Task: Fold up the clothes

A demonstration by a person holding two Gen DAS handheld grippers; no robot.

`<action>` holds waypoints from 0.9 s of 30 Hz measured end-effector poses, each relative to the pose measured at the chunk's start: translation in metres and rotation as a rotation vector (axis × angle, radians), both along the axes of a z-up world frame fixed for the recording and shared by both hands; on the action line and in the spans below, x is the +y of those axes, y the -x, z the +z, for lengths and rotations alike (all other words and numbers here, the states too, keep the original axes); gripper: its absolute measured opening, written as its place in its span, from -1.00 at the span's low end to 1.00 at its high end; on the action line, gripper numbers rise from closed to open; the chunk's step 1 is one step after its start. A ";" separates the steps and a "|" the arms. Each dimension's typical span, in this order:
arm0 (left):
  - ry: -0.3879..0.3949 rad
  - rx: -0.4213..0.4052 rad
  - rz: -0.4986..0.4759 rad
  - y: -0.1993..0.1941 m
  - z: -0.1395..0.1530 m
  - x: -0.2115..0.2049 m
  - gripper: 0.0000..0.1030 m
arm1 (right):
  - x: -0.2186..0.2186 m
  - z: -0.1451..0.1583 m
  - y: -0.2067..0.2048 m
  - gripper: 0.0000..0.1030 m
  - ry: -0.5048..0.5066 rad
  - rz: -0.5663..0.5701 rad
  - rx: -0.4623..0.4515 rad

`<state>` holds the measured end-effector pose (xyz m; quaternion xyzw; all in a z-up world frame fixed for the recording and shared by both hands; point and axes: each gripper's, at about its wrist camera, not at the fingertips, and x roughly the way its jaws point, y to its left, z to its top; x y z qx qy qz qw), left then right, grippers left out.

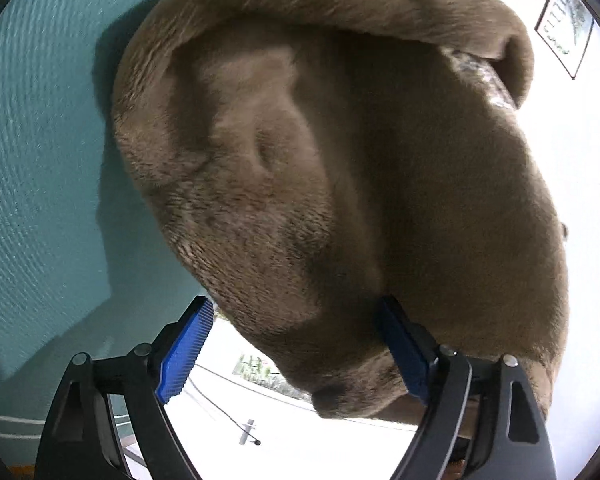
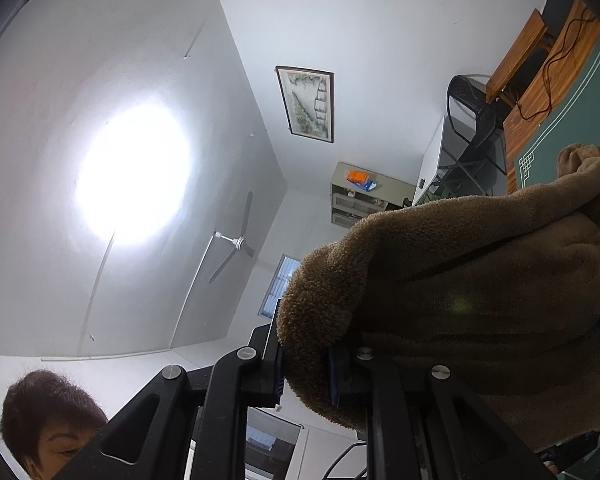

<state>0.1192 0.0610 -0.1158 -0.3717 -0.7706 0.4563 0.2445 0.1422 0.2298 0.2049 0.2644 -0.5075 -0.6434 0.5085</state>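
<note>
The right gripper point(image 2: 306, 372) is pinching a fold of the brown fleece garment point(image 2: 480, 280), its jaws nearly closed on the cloth, lifting it above the green mat point(image 2: 560, 140). The left gripper point(image 1: 296, 344) is standing wide open, the garment point(image 1: 320, 160) draping between its blue pads point(image 1: 186, 350) and brushing the right one.

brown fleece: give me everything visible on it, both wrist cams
The fleece is a tan-brown, thick, fuzzy pile garment, bunched and folded over itself, not flat. A dark seam or zip line crosses it in the right view; a patterned strip shows near its top edge in the left view. The right gripper is shut on a thick fold. The left gripper is open, fabric resting against one finger. Its far end lies over the green mat.
</note>
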 end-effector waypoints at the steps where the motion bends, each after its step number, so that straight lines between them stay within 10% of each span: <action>1: 0.011 0.001 0.004 0.003 0.002 -0.002 0.69 | 0.001 0.000 -0.001 -0.64 0.002 -0.001 -0.002; 6: 0.067 0.006 0.026 0.017 0.011 -0.009 0.66 | 0.006 -0.001 -0.007 -0.64 -0.002 -0.005 -0.006; 13: 0.155 0.027 0.050 0.033 0.029 -0.026 -0.65 | 0.046 -0.009 -0.021 -0.64 0.000 -0.090 -0.018; 27: 0.454 0.411 0.237 0.038 0.192 -0.114 -0.78 | 0.144 -0.077 -0.048 -0.64 -0.047 -0.327 -0.146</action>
